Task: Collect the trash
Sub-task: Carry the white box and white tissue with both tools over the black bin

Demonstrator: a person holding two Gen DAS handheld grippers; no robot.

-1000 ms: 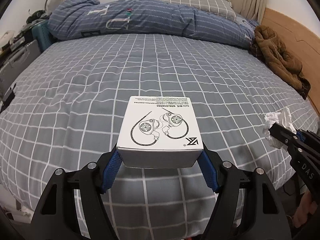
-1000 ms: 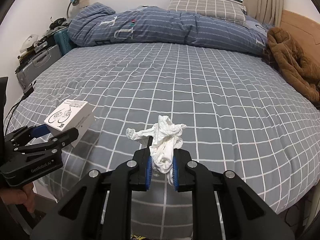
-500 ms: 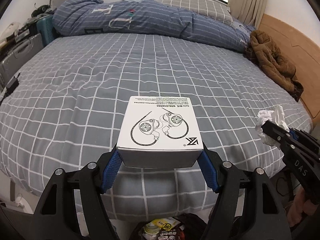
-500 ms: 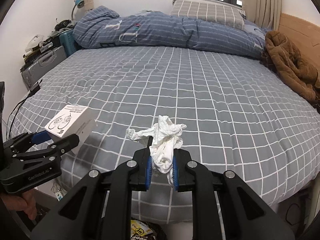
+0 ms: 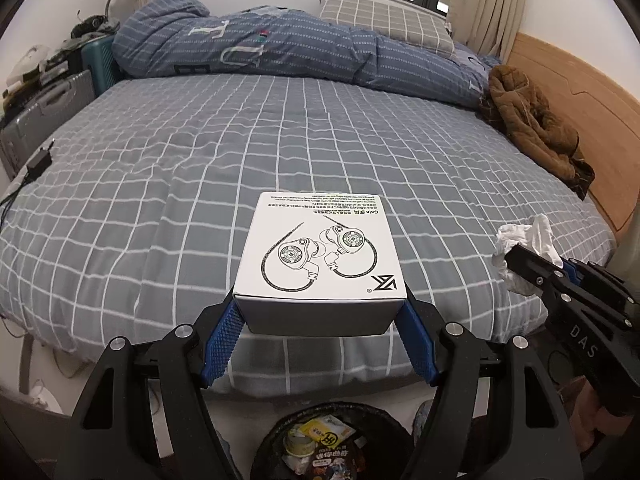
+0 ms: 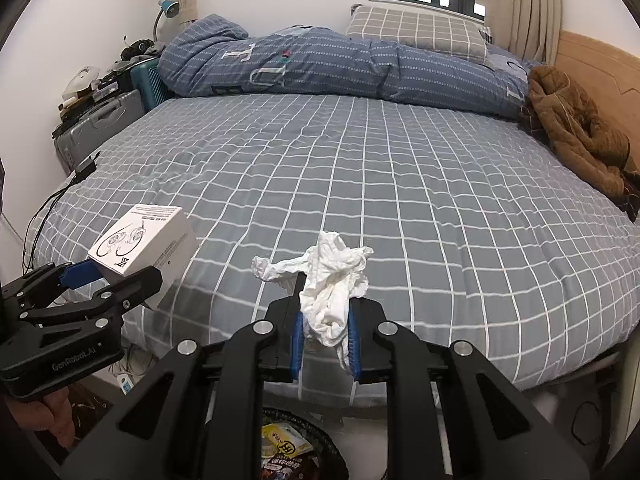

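Observation:
My left gripper (image 5: 320, 312) is shut on a white earphone box (image 5: 320, 256) with a line drawing of earbuds on top; the box also shows in the right wrist view (image 6: 144, 240), with the left gripper (image 6: 116, 280) below it. My right gripper (image 6: 324, 340) is shut on a crumpled white tissue (image 6: 328, 284); the tissue also shows in the left wrist view (image 5: 524, 244). Both are held off the foot of the bed. A black trash bin (image 5: 332, 444) with wrappers inside sits on the floor below the grippers, also in the right wrist view (image 6: 300, 452).
A bed with a grey checked sheet (image 5: 280, 152) fills the view. A rolled blue duvet (image 5: 300, 48) and a pillow (image 5: 384, 20) lie at the far end. A brown coat (image 5: 536, 128) lies by the wooden headboard (image 5: 580, 100). Suitcases (image 6: 104, 120) stand at the left. A charger (image 5: 40, 164) lies on the sheet's left edge.
Both grippers have drawn back from the bed with their loads. The bed's foot edge, the floor and the trash bin have come into view below them.

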